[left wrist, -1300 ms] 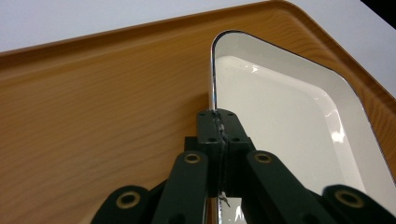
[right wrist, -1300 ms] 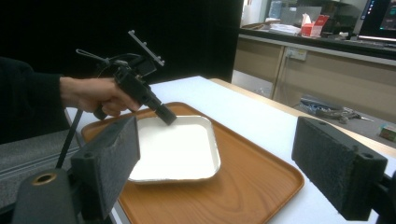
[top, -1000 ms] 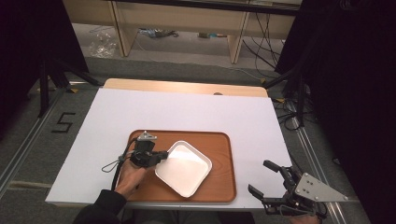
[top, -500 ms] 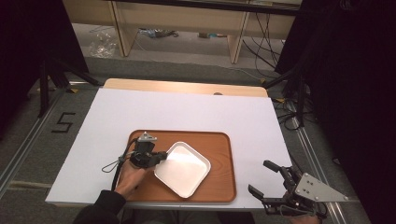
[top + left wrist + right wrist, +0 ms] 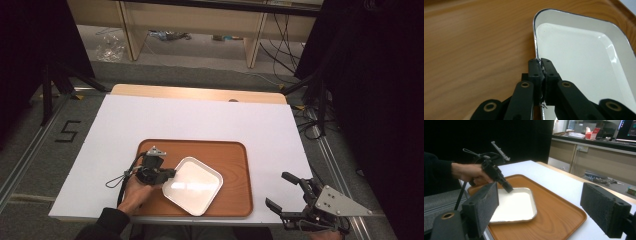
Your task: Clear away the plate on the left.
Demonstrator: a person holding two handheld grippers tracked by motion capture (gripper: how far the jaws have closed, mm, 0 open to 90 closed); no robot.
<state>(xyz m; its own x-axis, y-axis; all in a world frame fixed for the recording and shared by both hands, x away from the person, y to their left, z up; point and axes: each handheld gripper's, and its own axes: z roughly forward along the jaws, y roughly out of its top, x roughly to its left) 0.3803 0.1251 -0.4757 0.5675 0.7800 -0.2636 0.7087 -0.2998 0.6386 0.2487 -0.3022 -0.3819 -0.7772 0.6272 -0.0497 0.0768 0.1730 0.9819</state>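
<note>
Brown wooden tray [image 5: 235, 165] sits on the white table [image 5: 210, 120], near the person's edge. White rectangular dish [image 5: 192, 186] lies flat in the tray, turned at an angle, toward its near-left part. Left gripper [image 5: 540, 67] has its jaws pinched together on the dish's rim (one jaw inside, one outside the edge); left hand [image 5: 134, 191] holds it from the tray's left side. Right gripper [image 5: 290, 195] hangs off the table's near-right corner, jaws spread wide, well apart from the tray, nothing between them
</note>
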